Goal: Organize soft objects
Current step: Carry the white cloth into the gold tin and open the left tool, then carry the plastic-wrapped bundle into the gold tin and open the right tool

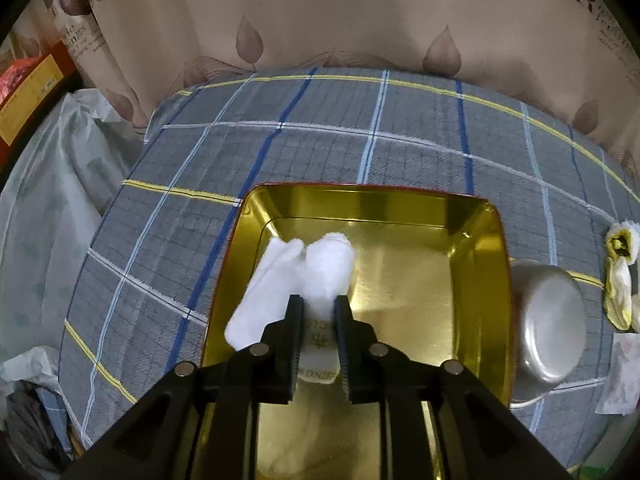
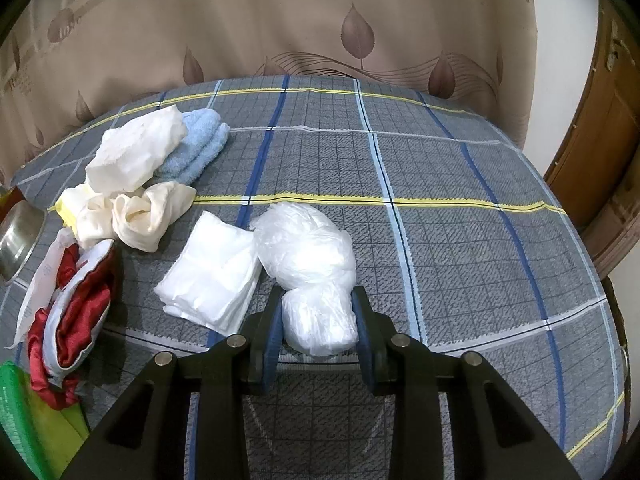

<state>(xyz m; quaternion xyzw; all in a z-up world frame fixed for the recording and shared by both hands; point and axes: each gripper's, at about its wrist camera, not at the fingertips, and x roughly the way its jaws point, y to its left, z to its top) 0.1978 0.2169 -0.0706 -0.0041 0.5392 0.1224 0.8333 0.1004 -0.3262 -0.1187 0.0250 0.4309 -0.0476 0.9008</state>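
Note:
My left gripper [image 1: 318,300] points down into a gold metal tray [image 1: 412,272], and its pads touch both sides of a white soft roll [image 1: 330,256] with a printed label. The roll rests on the tray floor. A second white roll [image 1: 264,288] lies beside it, leaning over the tray's left rim. My right gripper [image 2: 318,300] is shut on a crumpled white plastic bag bundle [image 2: 308,240] that sits on the checked bedcover. A folded stack of white tissue [image 2: 212,272] lies just left of the bag.
An upturned steel bowl [image 1: 552,320] stands right of the tray, with a yellow-white cloth [image 1: 620,276] beyond it. In the right wrist view a blue towel [image 2: 200,148], cream cloths [image 2: 148,216] and a red-and-white cloth [image 2: 76,300] are piled at the left. A curtain hangs behind.

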